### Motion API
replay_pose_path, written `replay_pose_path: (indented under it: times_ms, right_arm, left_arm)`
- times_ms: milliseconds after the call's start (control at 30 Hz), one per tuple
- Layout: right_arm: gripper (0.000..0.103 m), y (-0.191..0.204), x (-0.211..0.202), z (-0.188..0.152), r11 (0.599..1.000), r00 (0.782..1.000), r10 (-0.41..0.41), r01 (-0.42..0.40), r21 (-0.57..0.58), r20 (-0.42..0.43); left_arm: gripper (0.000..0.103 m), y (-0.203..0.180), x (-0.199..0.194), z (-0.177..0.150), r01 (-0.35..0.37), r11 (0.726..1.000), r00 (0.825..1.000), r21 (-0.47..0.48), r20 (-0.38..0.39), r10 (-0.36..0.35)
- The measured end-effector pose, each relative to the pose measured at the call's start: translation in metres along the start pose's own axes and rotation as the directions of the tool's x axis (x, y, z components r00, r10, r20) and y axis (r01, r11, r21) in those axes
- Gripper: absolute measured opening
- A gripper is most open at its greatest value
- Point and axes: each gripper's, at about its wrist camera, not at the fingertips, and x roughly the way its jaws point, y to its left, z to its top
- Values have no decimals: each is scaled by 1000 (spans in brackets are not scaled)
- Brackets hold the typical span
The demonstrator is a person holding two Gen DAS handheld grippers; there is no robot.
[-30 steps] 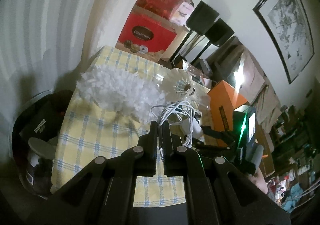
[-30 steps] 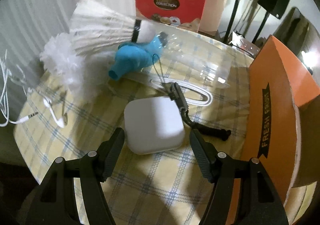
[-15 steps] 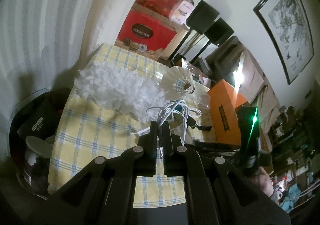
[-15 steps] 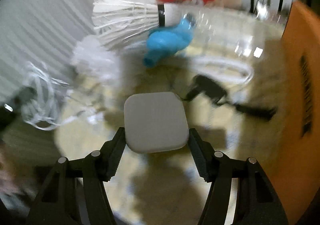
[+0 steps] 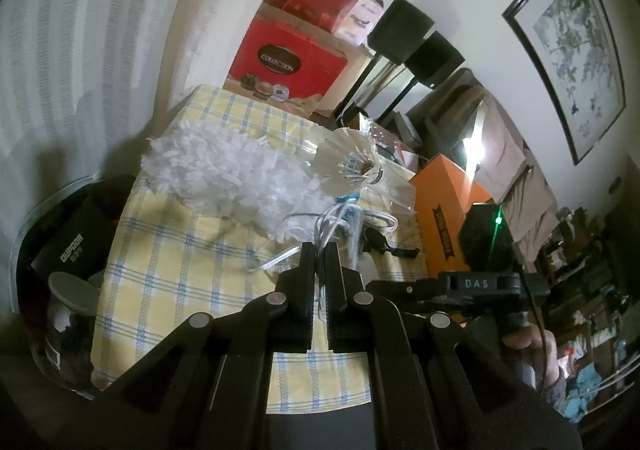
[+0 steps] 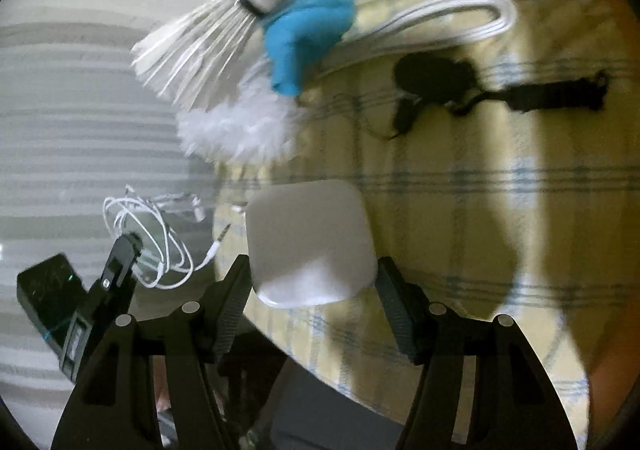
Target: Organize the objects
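Note:
My left gripper [image 5: 319, 250] is shut on a tangle of white earphones [image 5: 334, 223] and holds it above the table's near edge; the same earphones [image 6: 150, 234] hang from the left gripper in the right wrist view. My right gripper [image 6: 314, 270] is shut on a white square box [image 6: 310, 242] and holds it lifted over the yellow checked tablecloth [image 6: 480, 209]. On the cloth lie a big shuttlecock [image 6: 200, 45], a blue toy [image 6: 308, 25], a white fluffy duster [image 5: 224, 173], a coiled white cable [image 6: 460, 17] and a black strap [image 6: 500, 89].
An orange box [image 5: 444, 209] stands at the table's right side. A dark bin [image 5: 60, 270] with items sits left of the table. A red gift box [image 5: 284, 61] stands behind the table, speakers [image 5: 416, 41] beyond it. A clear plastic case [image 5: 384, 193] lies by the shuttlecock.
My right gripper has closed on the white box, lifted it and swung left. My left gripper has pulled back a little with the earphones.

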Motion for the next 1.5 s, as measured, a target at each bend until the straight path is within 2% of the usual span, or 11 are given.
replay_pose_path:
  times_ms: [100,300,467,533,667,867,1000,1100,1200,1333,1500]
  right_arm:
    - [76,6,-12,0,992,990,-127,128,-14,66]
    - [78,30,-31,-9,930,927,-320,347,-124,193]
    - [67,55,-37,-16,847,845,-434,501,-177,312]
    - [62,48,-40,-11,827,826,-454,530,-186,335]
    - [30,48,-36,-4,829,829,-428,519,-209,359]
    - [28,46,-44,0,851,838,-408,493,-181,363]
    - [27,46,-52,1,825,800,-455,544,-153,392]
    - [27,44,-49,8,823,809,-461,543,-166,365]
    - [27,38,-40,15,840,837,-442,513,-177,323]
    - [19,29,-36,17,892,882,-359,421,-166,305]
    - [19,22,-52,13,959,932,-210,255,-123,296]
  left_arm:
    - [4,-1,0,0,1,1000,1000,1,1,-1]
    - [4,-3,1,0,6,1000,1000,4,-2,-6]
    - [4,-6,1,-1,13,1000,1000,11,-6,-12]
    - [4,-7,1,0,14,1000,1000,12,-5,-14]
    - [4,-7,1,1,15,1000,1000,10,-4,-15]
    - [4,-9,1,1,20,1000,1000,13,-7,-20]
    - [4,-11,3,1,23,1000,1000,15,-12,-23]
    - [4,-12,4,1,32,999,999,13,-14,-32]
    - [4,-15,6,0,41,999,999,16,-18,-41]
    - [4,-22,2,0,48,998,999,36,-18,-47]
    - [2,-42,-9,10,105,992,994,67,-12,-104]
